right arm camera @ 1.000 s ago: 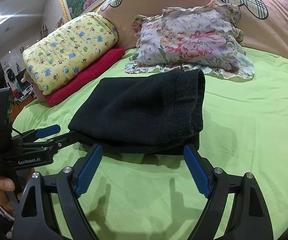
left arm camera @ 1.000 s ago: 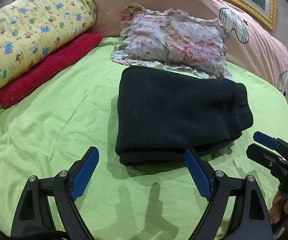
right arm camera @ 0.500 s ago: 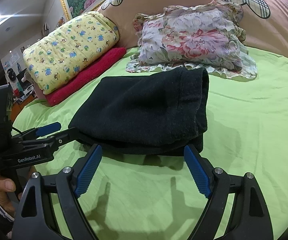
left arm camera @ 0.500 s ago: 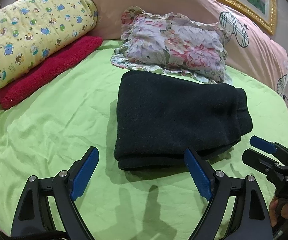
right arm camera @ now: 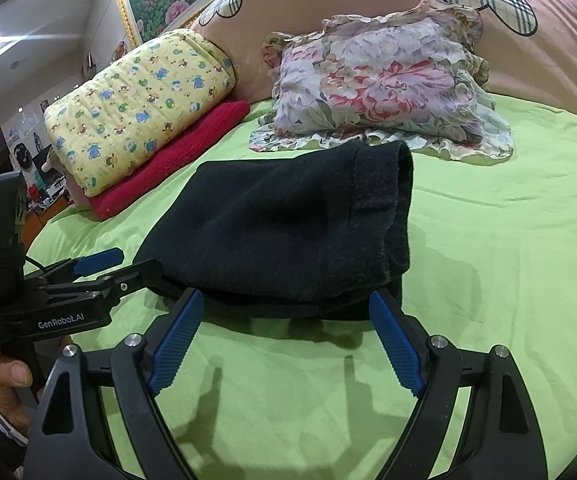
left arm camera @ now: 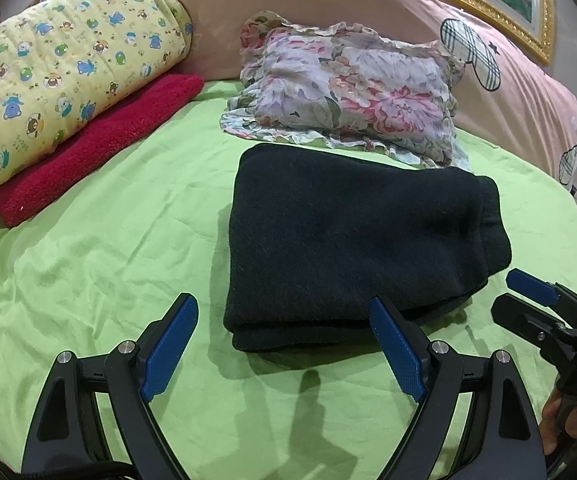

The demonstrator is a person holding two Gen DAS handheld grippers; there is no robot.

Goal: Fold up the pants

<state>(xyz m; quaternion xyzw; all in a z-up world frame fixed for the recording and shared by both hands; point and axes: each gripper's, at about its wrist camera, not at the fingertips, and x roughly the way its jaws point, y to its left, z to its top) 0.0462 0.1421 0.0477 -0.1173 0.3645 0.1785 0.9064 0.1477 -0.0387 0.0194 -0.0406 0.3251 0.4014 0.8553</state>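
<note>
Folded black pants lie on the green bed, just before a floral pillow. The left hand-held gripper and right hand-held gripper hover at the pants' near edge, both released, jaws spread, grasping nothing. A yellow quilt rests on a red blanket.
</note>
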